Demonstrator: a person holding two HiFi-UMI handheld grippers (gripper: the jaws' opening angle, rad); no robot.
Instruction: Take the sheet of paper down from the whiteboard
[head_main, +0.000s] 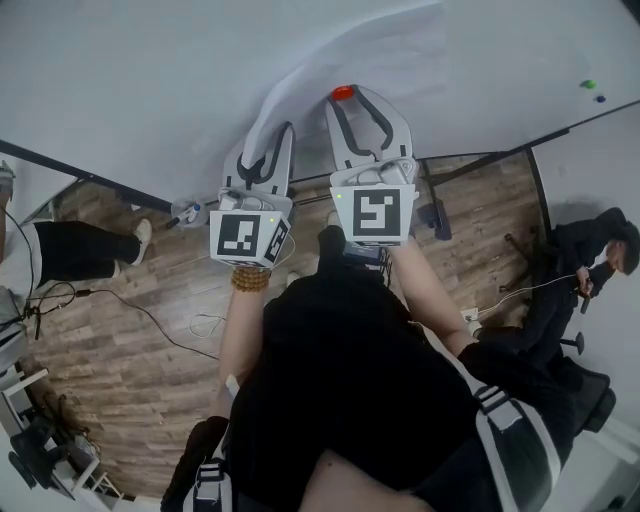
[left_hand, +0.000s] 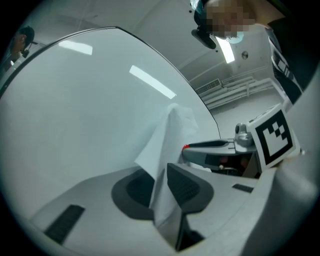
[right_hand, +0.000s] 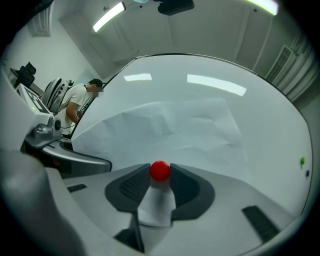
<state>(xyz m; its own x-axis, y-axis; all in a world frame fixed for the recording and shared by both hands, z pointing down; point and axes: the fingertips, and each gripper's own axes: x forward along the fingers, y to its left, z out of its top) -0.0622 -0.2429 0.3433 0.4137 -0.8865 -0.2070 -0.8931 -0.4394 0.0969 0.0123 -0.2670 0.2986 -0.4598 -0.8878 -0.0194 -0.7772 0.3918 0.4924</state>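
Note:
A white sheet of paper (right_hand: 175, 125) lies on the whiteboard (head_main: 140, 90), its left part lifted off the board in a fold (left_hand: 170, 135). My left gripper (left_hand: 159, 182) is shut on that lifted edge, and the paper runs down between its pads. In the head view the left gripper (head_main: 280, 135) is at the board beside the right gripper (head_main: 350, 100). My right gripper (right_hand: 160, 176) is shut on a round red magnet (right_hand: 160, 170) that sits on the sheet's lower edge. The same red magnet (head_main: 342, 93) shows at the right gripper's tips.
A green magnet (head_main: 588, 84) and a dark blue magnet (head_main: 599, 98) sit far right on the board. The board's stand (head_main: 438, 212) rests on a wooden floor with cables. One person (head_main: 590, 265) is at the right, another person's legs (head_main: 80, 250) at the left.

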